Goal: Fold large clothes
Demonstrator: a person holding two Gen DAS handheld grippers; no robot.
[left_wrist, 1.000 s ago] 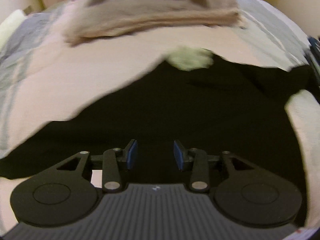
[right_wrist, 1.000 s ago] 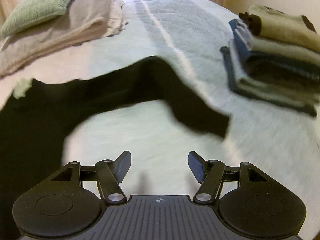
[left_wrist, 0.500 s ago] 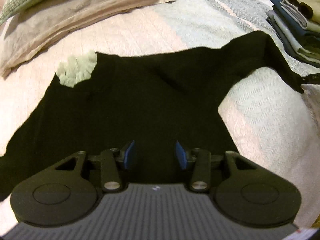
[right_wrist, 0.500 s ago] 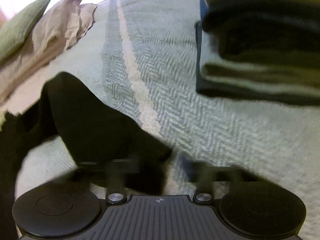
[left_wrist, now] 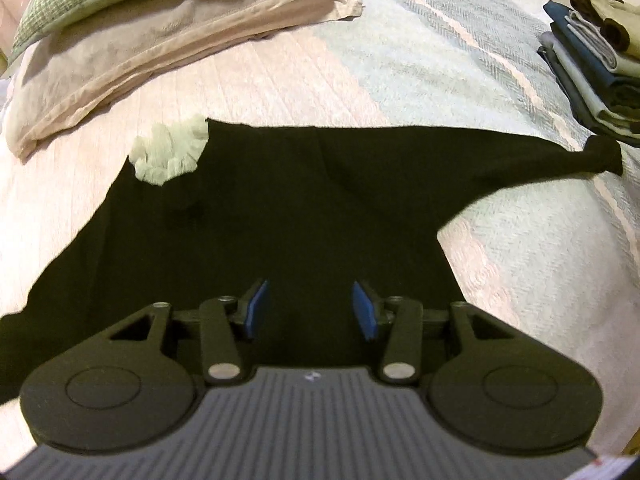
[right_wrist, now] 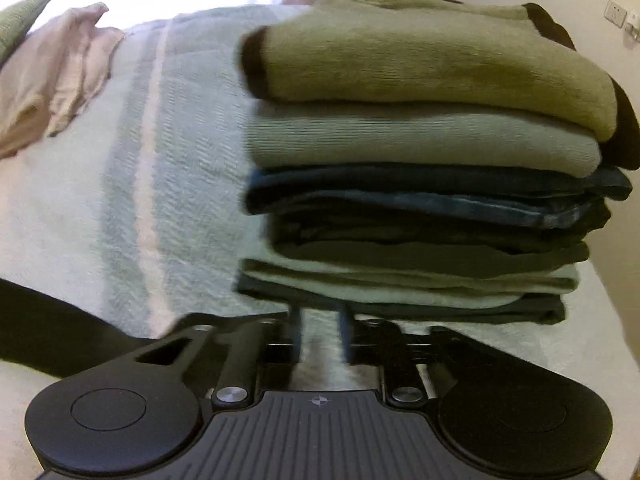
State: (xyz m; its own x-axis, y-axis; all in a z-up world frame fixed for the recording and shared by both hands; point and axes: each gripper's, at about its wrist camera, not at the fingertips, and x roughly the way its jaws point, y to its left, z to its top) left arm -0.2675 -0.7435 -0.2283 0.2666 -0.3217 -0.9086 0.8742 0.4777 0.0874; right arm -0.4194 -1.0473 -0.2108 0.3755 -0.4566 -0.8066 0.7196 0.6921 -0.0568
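Left wrist view alone shows the black garment [left_wrist: 288, 208] spread on the bed [left_wrist: 440, 56], under the left gripper [left_wrist: 310, 308], whose empty jaws are opening. Only folded clothes [right_wrist: 424, 168] are faced by the right gripper [right_wrist: 320, 340], likewise opening, empty.

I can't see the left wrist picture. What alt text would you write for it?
A black garment lies spread on a bed, one sleeve stretched right toward a stack of folded clothes, a pale green collar at its upper left. The left gripper hovers over it, blue-padded fingers opening, nothing between them. Pillows lie behind.
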